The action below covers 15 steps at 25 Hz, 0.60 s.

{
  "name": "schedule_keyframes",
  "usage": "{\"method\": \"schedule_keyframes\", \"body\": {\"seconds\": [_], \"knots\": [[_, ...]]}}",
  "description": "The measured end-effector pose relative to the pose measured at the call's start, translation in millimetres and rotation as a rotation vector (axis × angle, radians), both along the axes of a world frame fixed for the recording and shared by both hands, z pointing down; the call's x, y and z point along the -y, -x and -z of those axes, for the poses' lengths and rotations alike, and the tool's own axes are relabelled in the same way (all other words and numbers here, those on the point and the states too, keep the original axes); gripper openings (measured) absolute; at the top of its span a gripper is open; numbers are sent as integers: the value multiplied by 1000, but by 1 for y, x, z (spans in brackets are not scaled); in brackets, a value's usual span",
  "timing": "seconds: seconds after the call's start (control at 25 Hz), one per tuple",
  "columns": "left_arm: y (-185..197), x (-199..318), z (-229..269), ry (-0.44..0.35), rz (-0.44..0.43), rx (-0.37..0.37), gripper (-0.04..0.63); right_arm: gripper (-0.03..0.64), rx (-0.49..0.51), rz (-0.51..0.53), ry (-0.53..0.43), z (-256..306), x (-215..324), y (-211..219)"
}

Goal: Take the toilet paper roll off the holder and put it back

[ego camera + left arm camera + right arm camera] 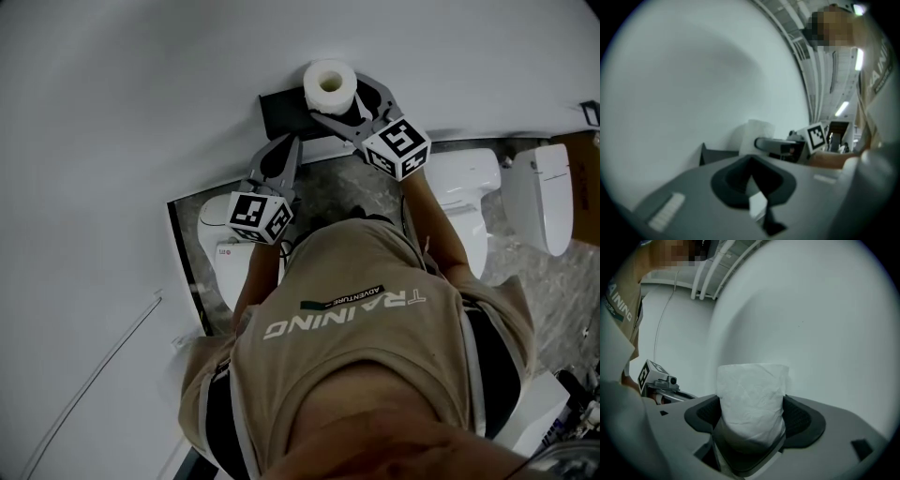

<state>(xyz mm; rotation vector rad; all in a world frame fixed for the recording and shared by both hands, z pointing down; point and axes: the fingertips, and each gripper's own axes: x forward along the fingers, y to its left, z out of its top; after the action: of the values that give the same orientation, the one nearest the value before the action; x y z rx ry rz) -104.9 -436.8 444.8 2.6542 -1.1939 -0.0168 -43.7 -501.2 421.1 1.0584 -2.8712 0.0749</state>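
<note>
- Nearest the head camera: one person's torso in a tan T-shirt (375, 356), forearms reaching toward the far wall (141, 112).
- Two grippers, each with one marker cube: left cube (261, 216), right cube (398, 145).
- Left gripper (284, 145): jaws together with nothing between them, tips pointing at the holder's left part, near it.
- Right gripper (339, 101): jaws spread wide with the roll standing between them. Pads sit just beside its two sides, and no squeeze shows.
- One toilet paper roll (330, 82): white, crinkled wrap, hollow core facing up at the head camera. It sits at the right end of the holder, against the far wall. Can't tell if it is seated on the holder.
- One holder (281, 112): dark plate on the white wall, left of the roll.
- Three white toilets on the grey marbled floor (356, 183): one left under the left gripper (217, 246), one right of the right forearm (466, 187), one far right (551, 199).
</note>
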Motion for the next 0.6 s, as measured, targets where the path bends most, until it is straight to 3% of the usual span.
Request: {"method": "schedule_keyframes", "body": {"seconds": [0.24, 0.6], "knots": [[-2, 0, 1, -8, 9, -4, 0, 347, -9, 17, 5, -3, 3, 1], [-3, -10, 6, -16, -52, 5, 0, 347, -2, -29, -49, 16, -14, -3]]}}
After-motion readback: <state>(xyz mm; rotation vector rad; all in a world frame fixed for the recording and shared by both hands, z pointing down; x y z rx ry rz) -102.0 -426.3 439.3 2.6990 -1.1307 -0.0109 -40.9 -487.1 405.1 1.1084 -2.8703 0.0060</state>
